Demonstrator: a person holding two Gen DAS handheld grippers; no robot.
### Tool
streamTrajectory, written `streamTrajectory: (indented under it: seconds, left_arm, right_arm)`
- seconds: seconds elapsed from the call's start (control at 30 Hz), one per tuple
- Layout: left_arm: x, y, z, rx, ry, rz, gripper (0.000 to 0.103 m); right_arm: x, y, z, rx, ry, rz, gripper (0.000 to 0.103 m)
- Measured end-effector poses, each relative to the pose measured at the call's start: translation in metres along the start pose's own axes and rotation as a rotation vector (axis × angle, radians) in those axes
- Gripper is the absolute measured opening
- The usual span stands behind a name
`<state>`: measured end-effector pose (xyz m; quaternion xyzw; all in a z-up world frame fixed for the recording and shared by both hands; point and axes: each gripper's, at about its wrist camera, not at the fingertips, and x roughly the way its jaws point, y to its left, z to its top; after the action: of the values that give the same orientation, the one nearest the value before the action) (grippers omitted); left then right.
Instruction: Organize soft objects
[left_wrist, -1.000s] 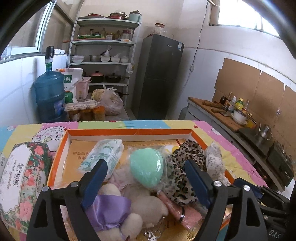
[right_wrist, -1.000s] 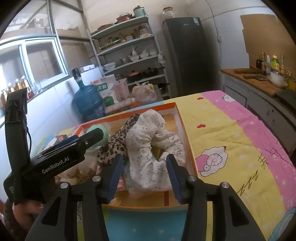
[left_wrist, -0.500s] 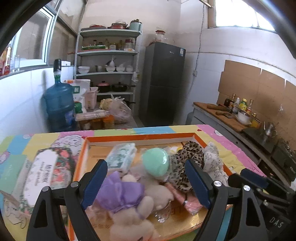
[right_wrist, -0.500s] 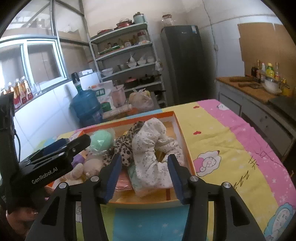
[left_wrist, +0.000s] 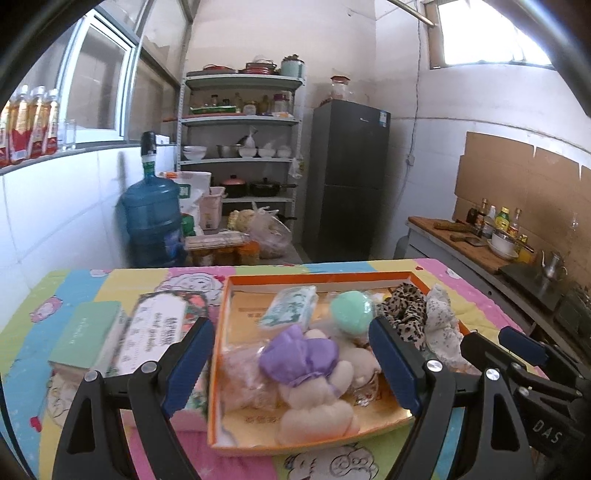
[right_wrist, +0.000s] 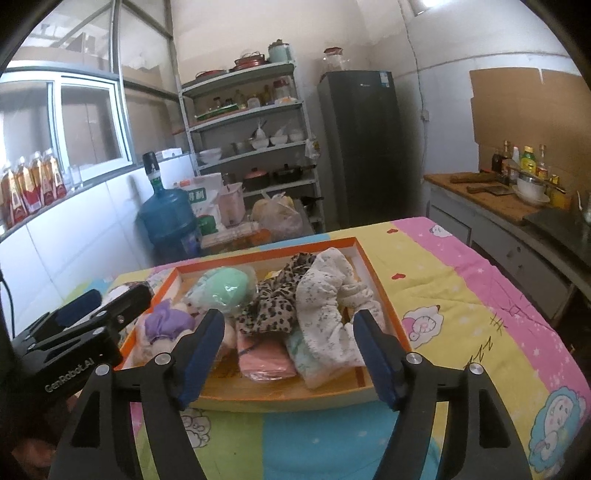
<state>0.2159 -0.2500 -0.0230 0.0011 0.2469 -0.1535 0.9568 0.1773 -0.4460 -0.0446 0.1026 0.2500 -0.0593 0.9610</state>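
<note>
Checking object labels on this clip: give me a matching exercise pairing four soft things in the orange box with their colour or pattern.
Things:
1. round ball
2. scrunchie beside the ball
3. bow on the plush toy
4. flat packet at the box's near edge

Looks:
A. pink
B. mint green
C. leopard print
D. purple

Pairs: 1-B, 2-C, 3-D, 4-A

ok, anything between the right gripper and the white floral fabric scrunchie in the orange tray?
Nothing visible. The right gripper, jaws just opened and empty, faces the white floral fabric scrunchie directly; only the orange tray near rim lies below that line.
</note>
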Motion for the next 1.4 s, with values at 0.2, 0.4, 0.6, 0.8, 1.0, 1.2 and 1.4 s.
streamTrajectory:
  seconds: [0.2, 0.4, 0.6, 0.8, 1.0, 1.2, 1.4]
  left_arm:
    - [-0.024, 0.011, -0.007, 0.002, -0.027, 0.033, 0.085]
    - [-0.043, 0.026, -0.012, -0.011, -0.024, 0.065, 0.085]
    - [-0.064, 0.038, -0.017, -0.021, -0.042, 0.086, 0.085]
    - [-0.086, 0.054, -0.024, -0.028, -0.051, 0.097, 0.085]
    - [-0.107, 0.074, -0.031, -0.045, -0.062, 0.114, 0.085]
    - [-0.128, 0.094, -0.043, -0.055, -0.066, 0.135, 0.085]
    - [-0.150, 0.113, -0.054, -0.063, -0.076, 0.145, 0.085]
  right_arm:
    - [-0.011, 0.013, -0.004, 0.005, -0.025, -0.006, 0.074]
    - [-0.022, 0.034, -0.011, -0.017, -0.032, 0.001, 0.074]
    - [-0.035, 0.055, -0.019, -0.031, -0.040, 0.014, 0.074]
    - [-0.051, 0.077, -0.027, -0.043, -0.064, 0.020, 0.074]
    - [-0.067, 0.098, -0.037, -0.052, -0.077, 0.021, 0.074]
    - [-0.082, 0.120, -0.049, -0.061, -0.097, 0.036, 0.074]
    - [-0.094, 0.143, -0.060, -0.065, -0.103, 0.055, 0.074]
